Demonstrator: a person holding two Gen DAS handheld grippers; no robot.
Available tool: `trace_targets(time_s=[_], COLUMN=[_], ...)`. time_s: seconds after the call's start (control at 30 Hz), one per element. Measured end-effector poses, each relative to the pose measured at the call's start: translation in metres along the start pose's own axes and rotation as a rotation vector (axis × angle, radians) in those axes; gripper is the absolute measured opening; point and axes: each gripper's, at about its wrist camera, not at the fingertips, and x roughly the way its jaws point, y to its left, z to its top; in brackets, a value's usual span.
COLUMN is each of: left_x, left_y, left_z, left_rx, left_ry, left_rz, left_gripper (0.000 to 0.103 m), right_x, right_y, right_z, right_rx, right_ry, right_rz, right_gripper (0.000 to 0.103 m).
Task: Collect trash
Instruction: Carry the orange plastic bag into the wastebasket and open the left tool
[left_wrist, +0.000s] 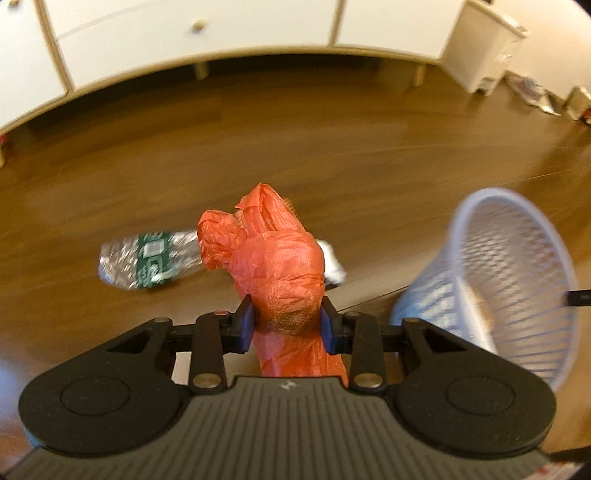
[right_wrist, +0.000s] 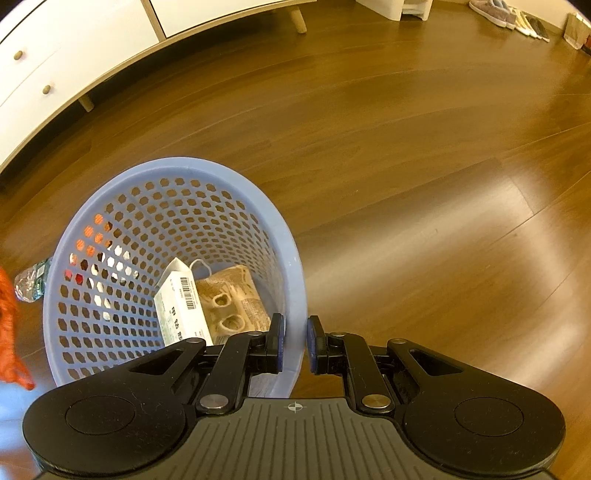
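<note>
My left gripper (left_wrist: 287, 326) is shut on a crumpled orange plastic bag (left_wrist: 273, 262), held above the wooden floor. Behind the bag lie a crushed clear bottle with a green label (left_wrist: 147, 260) and a bit of white trash (left_wrist: 332, 264). The pale blue perforated basket (left_wrist: 524, 243) stands to the right of the bag. My right gripper (right_wrist: 295, 343) is shut on the blue basket's rim (right_wrist: 291, 288), one finger inside and one outside. Inside the basket lie a white carton with a barcode (right_wrist: 181, 306) and a tan wrapper (right_wrist: 232, 302). The orange bag (right_wrist: 9, 325) and the bottle (right_wrist: 31, 280) show at the left edge.
A white cabinet on wooden legs (left_wrist: 203, 33) runs along the far side, with a small white unit (left_wrist: 484, 48) to its right. Shoes (right_wrist: 506, 13) and a paper bag (right_wrist: 578, 27) sit by the far wall. Brown wooden floor (right_wrist: 406, 147) stretches to the right of the basket.
</note>
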Motion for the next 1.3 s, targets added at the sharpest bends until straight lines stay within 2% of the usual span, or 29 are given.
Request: trace_targets(time_s=[0.17, 0.33, 0.53, 0.87, 1.3], left_x=[-0.036, -0.047, -0.042, -0.022, -0.008], left_y=[-0.03, -0.056, -0.08, -0.123, -0.153], left_z=[0.007, 0.009, 0.019, 0.027, 0.025], left_rx=[0.039, 0.05, 0.091, 0.159, 0.215], left_ry=[-0.023, -0.026, -0.033, -0.007, 0.029], left_rz=[-0.056, -0.117, -0.161, -0.191, -0.212], left_gripper=[0.029, 0.029, 0.029, 0.029, 0.03], right_x=[-0.002, -0.004, -0.005, -0.007, -0.008], right_y=[0.002, 0.002, -0.001, -0.002, -0.006], right_z=[-0.002, -0.003, -0.005, -0.007, -0.01], right_rx=[-0.023, -0.038, -0.046, -0.064, -0.074], right_ry=[-0.002, -0.003, -0.003, 0.001, 0.003], right_rz=[0.002, 0.015, 0.034, 0.047, 0.065], right_gripper=[0.009, 0.01, 0.01, 0.01, 0.01])
